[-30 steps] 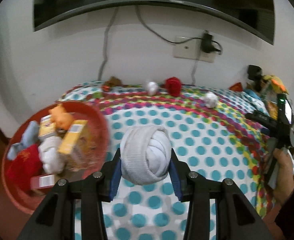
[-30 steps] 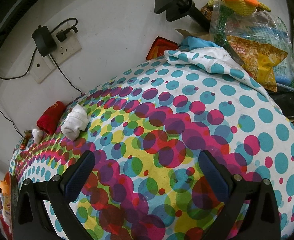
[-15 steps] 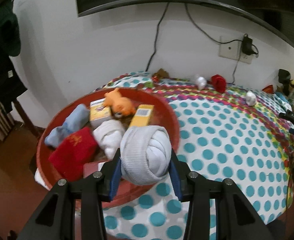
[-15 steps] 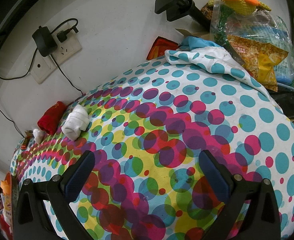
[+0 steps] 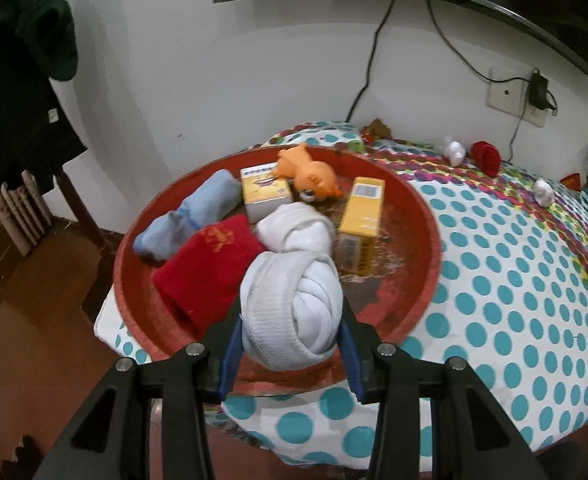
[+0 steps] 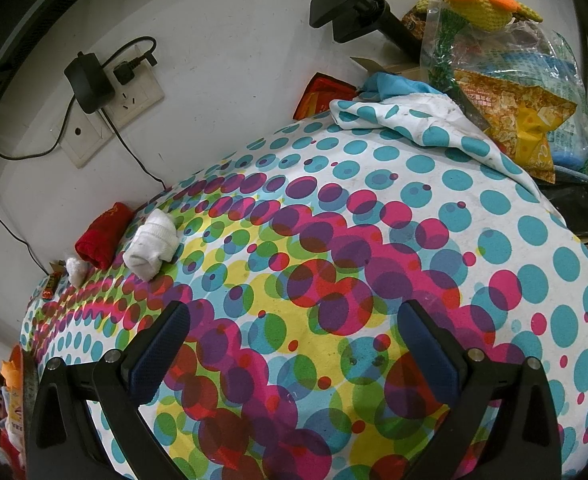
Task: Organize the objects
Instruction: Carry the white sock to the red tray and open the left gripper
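The left gripper (image 5: 290,354) is clamped on a rolled white sock (image 5: 292,312), held over the near rim of the red basin (image 5: 428,280) of socks and boxes. The right gripper (image 6: 294,344) gapes empty above the dotted cloth (image 6: 374,208); beyond lies another white sock (image 6: 152,246).

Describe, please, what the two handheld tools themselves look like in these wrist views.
Both look alike. The left tool and the right tool each have matte black, angular arms with silver round bolt heads at the joints, ending in two fingers faced with dark blue textured pads. No cables, markings, hands or sleeves show.
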Motion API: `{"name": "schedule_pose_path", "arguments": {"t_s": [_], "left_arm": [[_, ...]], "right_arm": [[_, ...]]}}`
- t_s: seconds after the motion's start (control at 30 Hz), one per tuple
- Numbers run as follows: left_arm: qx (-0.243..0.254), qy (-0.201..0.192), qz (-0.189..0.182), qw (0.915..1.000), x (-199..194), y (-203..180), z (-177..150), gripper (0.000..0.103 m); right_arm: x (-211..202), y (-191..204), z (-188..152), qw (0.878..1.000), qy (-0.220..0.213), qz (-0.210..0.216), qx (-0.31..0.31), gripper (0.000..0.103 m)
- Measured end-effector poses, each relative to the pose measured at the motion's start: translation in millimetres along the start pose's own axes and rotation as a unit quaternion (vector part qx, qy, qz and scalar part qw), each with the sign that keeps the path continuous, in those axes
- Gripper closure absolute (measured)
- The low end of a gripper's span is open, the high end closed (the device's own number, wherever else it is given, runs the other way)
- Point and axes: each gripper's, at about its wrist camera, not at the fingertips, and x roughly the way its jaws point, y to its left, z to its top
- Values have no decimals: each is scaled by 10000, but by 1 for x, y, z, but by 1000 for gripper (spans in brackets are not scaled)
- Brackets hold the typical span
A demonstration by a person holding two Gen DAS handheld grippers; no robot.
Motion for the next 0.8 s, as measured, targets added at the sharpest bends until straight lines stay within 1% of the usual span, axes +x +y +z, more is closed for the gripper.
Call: {"name": "schedule_pose_path", "arguments": {"t_s": [0.2, 0.37, 0.5, 0.6, 0.73, 0.8], "left_arm": [[-160, -15, 129, 9998, 1, 24, -2, 60], [-434, -118, 246, 9987, -2, 61, 3, 60], [-695, -106, 342, 9969, 1, 95, 12, 60], [-644, -145, 539, 9964, 7, 110, 20, 60], [-812, 25, 559, 9951, 21, 121, 24, 60], [-792, 117, 600, 9950, 31, 119, 24, 59]], "right_arm": [[0, 0, 0, 10000, -2, 9, 6, 0], [0, 0, -1, 10000, 1, 1, -2, 0], [0, 0, 0, 10000, 0, 5, 1, 0], [0, -1, 0, 10000, 0, 13, 6, 0], [0, 1, 0, 10000, 7, -4, -6, 0], [0, 0, 0, 10000, 8, -5, -9, 0]]}}
